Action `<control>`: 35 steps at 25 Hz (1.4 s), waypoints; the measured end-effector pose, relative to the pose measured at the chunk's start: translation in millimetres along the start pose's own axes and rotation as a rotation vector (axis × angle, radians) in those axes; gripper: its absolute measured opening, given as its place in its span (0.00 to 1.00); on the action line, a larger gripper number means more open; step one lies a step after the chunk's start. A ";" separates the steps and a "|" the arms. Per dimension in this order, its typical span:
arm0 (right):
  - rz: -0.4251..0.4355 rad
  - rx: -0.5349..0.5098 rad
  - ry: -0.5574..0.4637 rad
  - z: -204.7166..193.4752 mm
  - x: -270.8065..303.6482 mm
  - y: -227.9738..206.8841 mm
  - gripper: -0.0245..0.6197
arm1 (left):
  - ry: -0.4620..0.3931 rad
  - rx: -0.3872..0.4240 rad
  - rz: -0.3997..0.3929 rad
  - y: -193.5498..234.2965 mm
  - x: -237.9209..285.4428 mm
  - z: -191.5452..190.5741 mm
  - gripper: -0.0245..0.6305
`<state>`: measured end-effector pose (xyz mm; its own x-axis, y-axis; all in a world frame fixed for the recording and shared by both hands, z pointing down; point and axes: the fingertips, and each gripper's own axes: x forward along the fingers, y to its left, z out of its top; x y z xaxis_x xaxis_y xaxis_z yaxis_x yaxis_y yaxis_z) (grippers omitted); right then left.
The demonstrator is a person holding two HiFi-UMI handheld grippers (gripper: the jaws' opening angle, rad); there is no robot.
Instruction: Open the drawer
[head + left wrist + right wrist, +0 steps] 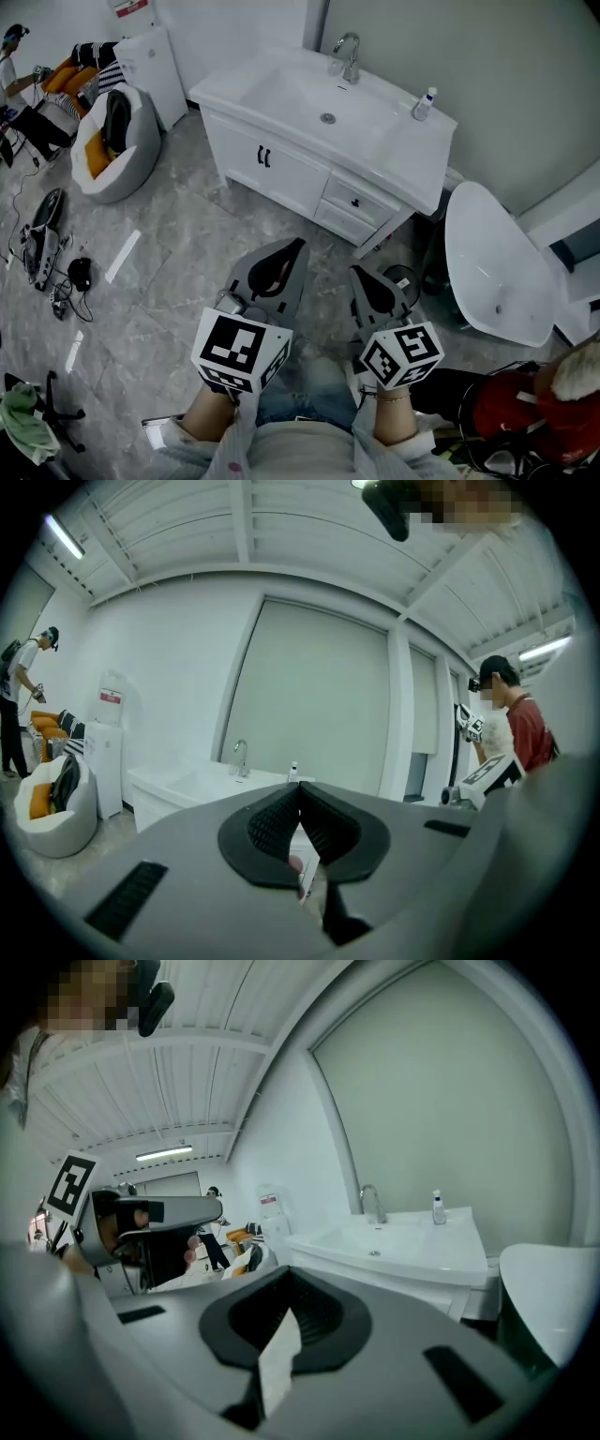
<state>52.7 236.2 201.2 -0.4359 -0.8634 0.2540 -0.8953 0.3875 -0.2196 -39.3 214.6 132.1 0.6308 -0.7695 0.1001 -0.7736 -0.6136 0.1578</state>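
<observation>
A white vanity cabinet [281, 173] with a sink and tap stands ahead against the wall. At its right end are two stacked drawers; the upper drawer [367, 208] has a small black knob and sits closed, as does the one below it. Both grippers are held side by side in front of me, short of the cabinet and touching nothing. My left gripper [299, 243] [300, 787] points at the cabinet with its jaws together and nothing between them. My right gripper [356, 270] [287, 1275] is also shut and empty. The vanity [412, 1251] lies ahead and to the right in the right gripper view.
A white oval tub [497, 262] leans right of the vanity. A beanbag chair [117, 141] and a white dispenser [155, 66] stand at the left. Cables and gear [47, 244] lie on the floor. A person in red [514, 726] stands at the right.
</observation>
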 end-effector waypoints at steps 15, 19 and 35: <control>-0.079 0.015 0.064 -2.9 54.0 -56.2 0.05 | 0.039 -0.047 -0.005 46.3 63.0 -13.2 0.06; -0.081 0.012 0.063 9.5 83.5 -80.4 0.05 | 0.041 -0.043 -0.010 60.6 98.8 -7.1 0.06; -0.102 -0.027 0.108 68.7 178.6 -210.9 0.05 | 0.024 -0.022 -0.061 83.2 275.0 36.8 0.06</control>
<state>169.9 -21.9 228.2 -0.3484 -0.8597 0.3735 -0.9370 0.3090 -0.1629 67.6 -54.7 136.6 0.6782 -0.7260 0.1133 -0.7324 -0.6552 0.1855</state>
